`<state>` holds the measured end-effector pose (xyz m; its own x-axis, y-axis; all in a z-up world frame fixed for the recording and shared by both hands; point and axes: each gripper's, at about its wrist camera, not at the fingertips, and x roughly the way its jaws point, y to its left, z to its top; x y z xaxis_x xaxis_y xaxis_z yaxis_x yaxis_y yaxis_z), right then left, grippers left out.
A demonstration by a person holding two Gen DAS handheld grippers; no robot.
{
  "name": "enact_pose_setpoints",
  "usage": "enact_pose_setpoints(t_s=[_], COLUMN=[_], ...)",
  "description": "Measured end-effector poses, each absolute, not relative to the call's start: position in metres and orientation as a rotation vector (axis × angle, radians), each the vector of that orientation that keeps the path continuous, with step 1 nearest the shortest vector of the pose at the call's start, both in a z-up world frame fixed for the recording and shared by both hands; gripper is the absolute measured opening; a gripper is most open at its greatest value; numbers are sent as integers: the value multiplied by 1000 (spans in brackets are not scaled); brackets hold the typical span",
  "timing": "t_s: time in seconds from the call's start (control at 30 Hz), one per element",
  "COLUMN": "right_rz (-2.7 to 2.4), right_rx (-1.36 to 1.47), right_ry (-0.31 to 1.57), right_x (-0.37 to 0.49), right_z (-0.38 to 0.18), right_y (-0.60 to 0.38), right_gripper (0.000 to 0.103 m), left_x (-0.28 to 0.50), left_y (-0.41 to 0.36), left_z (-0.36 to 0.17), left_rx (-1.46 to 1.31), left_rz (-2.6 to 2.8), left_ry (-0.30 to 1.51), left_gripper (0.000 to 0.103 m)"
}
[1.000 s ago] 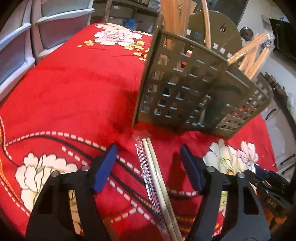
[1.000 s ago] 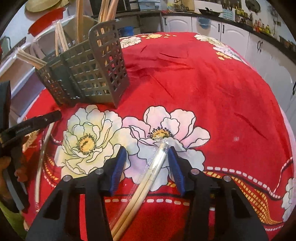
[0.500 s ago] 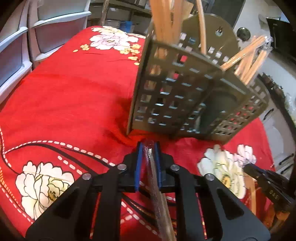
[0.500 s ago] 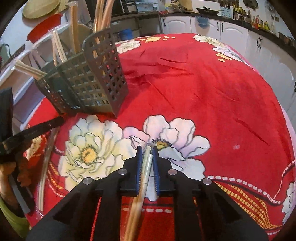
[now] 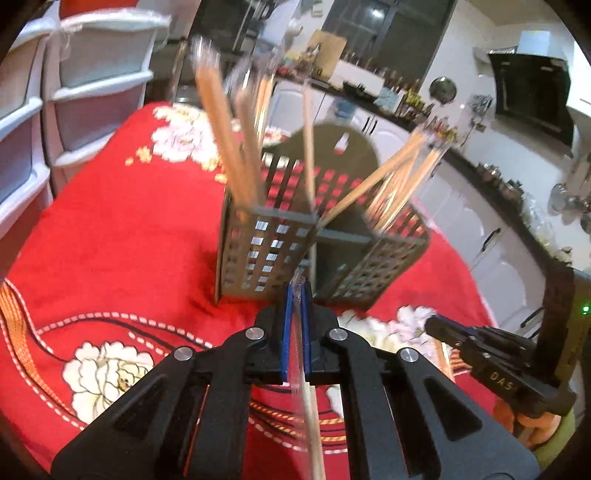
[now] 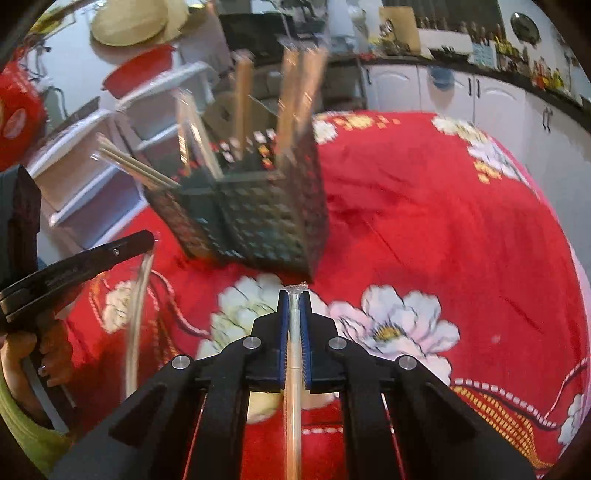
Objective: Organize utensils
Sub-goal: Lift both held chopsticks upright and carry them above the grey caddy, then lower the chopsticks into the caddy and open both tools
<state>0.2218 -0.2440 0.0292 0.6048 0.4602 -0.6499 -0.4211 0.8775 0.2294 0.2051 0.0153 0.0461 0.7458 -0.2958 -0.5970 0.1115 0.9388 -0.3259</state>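
A grey slotted utensil caddy (image 5: pixel 266 243) (image 6: pixel 258 218) stands on the red flowered tablecloth (image 5: pixel 110 240), with several wrapped wooden chopstick pairs upright or leaning in its compartments. My left gripper (image 5: pixel 295 291) is shut on a plastic-wrapped chopstick pair (image 5: pixel 306 398), held above the cloth just in front of the caddy. My right gripper (image 6: pixel 294 295) is shut on another wrapped chopstick pair (image 6: pixel 293 387), raised over the white flower print near the caddy's corner. The left gripper and its hanging pair also show at the left edge of the right wrist view.
White plastic drawer units (image 5: pixel 74 92) stand past the table's far left edge. Kitchen counters and white cabinets (image 6: pixel 498 96) run behind the table. A red bowl and straw hats (image 6: pixel 136 22) sit on shelves at the back.
Both grippers went from open around chopstick pairs lying on the cloth to shut on them, then rose with the pairs lifted off the table.
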Motion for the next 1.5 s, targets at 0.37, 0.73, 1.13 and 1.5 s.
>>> enact_pose_setpoints(t_s=[0.37,0.73,1.13,1.5], right_rz=[584,631,644,635], right_rx=[44,46,71,104], right_ry=[583,479,383,330], right_x=[209,206,215,229], right_z=[96,136,175,203], right_y=[-231,-219,-218,-223], right_gripper=[6,6,6,6], left_x=[196,197,203,211], left_y=[23,17,10,5], left_z=[105,142,178,211], left_rx=[-281,-279,-267,-262], left_rz=[-241,-279,-310,-330], left_ry=[558,480,423,370], left_gripper=[1,0,0,0])
